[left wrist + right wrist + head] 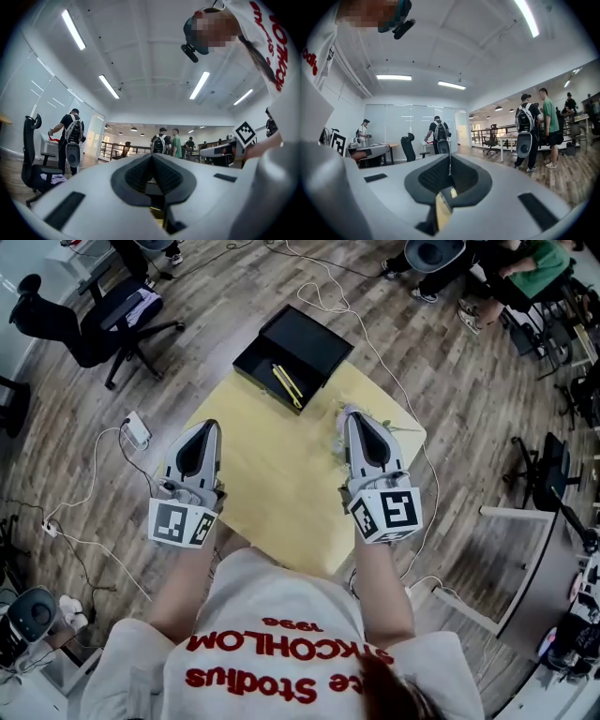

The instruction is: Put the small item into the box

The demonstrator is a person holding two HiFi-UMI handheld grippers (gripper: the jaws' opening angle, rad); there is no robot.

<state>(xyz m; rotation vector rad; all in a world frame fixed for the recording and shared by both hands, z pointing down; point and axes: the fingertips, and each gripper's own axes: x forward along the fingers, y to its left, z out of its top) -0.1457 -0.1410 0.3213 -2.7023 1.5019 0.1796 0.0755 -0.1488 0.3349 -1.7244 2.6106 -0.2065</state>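
yellow table [272, 488] carries a black box [314, 334] at its 12 o'clock corner. left gripper [209, 426] and right gripper [352, 415] hover above it, both with jaws pressed together. a pale small item [341, 439] peeks out beside the right gripper, toward 2 o'clock.

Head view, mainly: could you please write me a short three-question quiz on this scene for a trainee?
1. True or false: the black box is empty.
2. Where does the box stand? A) at the far corner of the yellow table; B) on the floor; C) at the table's near edge.
3. How do the jaws of the right gripper stand, apart or together?

Key: 1, false: thin yellow sticks lie in it. 2, A. 3, together.
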